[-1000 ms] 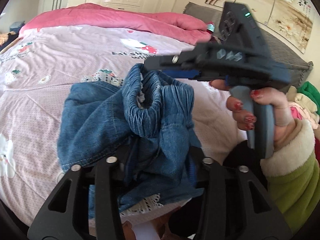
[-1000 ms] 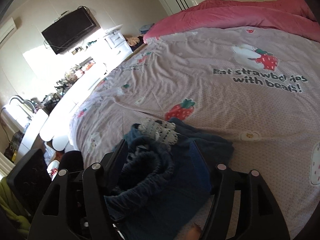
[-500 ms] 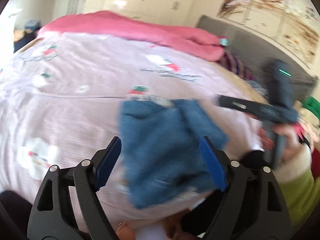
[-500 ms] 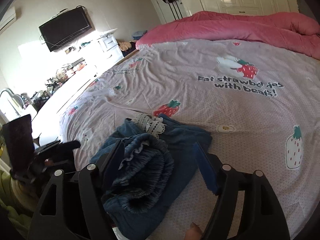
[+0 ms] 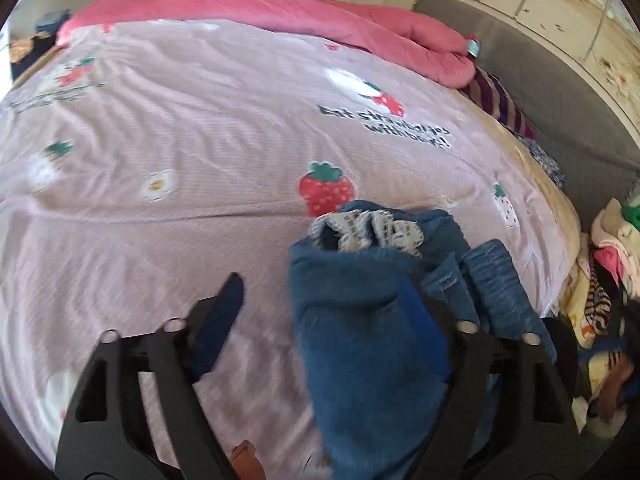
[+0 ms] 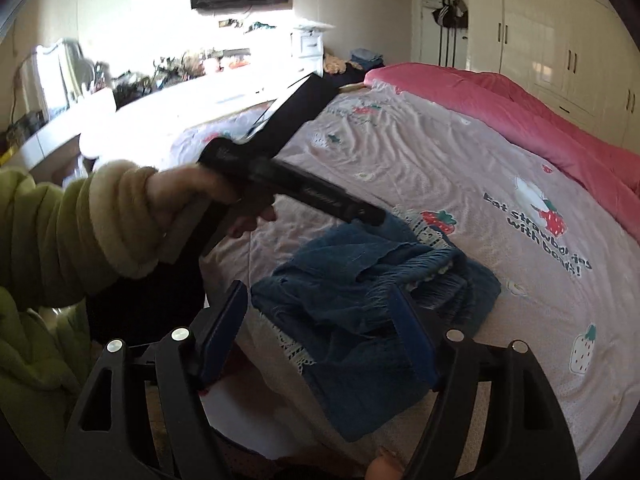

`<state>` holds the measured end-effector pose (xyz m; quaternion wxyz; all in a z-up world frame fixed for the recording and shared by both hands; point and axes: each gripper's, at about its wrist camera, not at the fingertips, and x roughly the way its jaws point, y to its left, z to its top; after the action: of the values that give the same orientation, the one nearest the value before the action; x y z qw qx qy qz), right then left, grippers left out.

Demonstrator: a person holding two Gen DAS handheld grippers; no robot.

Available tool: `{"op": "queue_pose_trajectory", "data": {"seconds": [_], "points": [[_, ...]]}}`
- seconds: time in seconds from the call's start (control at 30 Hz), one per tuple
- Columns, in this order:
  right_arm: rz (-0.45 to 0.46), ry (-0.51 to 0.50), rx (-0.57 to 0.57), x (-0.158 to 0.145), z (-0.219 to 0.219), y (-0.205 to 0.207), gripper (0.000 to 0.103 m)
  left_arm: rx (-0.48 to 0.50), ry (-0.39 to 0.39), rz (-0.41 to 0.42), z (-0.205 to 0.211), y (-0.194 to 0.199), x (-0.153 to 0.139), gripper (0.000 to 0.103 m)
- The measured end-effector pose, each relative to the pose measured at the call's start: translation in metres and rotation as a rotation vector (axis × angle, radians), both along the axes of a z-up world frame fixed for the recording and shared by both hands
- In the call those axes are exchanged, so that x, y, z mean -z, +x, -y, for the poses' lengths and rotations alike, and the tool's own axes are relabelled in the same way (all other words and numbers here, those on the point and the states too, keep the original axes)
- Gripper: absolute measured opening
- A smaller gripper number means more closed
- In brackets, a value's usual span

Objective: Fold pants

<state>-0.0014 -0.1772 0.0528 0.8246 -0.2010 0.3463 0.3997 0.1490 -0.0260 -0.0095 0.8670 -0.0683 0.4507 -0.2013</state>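
I have both tools, left (image 5: 320,320) and right (image 6: 320,320), spread wide, holding nothing; the crumpled blue denim pants (image 6: 372,292) lie heaped on the strawberry-print bed (image 6: 460,168), awaiting flattening.

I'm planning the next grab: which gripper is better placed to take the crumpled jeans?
Probably right: the right gripper has open jaws with the crumpled blue denim pants between them; the left gripper sits mostly beside them.

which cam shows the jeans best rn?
Right wrist view: the jeans lie in a crumpled heap on the bedsheet, nearly whole and fairly sharp. Left wrist view shows them blurred and partly behind a finger.
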Motion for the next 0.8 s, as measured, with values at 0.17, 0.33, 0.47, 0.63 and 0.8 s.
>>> {"op": "queue_pose_trajectory", "data": {"seconds": [0.17, 0.33, 0.47, 0.63, 0.8], "points": [[0.035, -0.194, -0.072, 0.024, -0.035, 0.001, 0.032, 0.076, 0.046, -0.026, 0.020, 0.017, 0.011, 0.031], [0.092, -0.255, -0.183, 0.032, -0.059, 0.011, 0.032, 0.090, 0.057, -0.027, 0.023, 0.020, 0.021, 0.030], [0.054, -0.332, -0.257, 0.048, -0.081, 0.027, 0.032, 0.093, 0.029, -0.030, 0.020, 0.022, 0.022, 0.030], [-0.124, -0.296, -0.275, 0.059, -0.084, 0.042, 0.009, 0.098, 0.037, -0.023, 0.022, 0.022, 0.023, 0.031], [-0.096, -0.252, -0.297, 0.039, -0.066, 0.016, 0.006, 0.103, 0.036, -0.021, 0.023, 0.025, 0.025, 0.032]]}}
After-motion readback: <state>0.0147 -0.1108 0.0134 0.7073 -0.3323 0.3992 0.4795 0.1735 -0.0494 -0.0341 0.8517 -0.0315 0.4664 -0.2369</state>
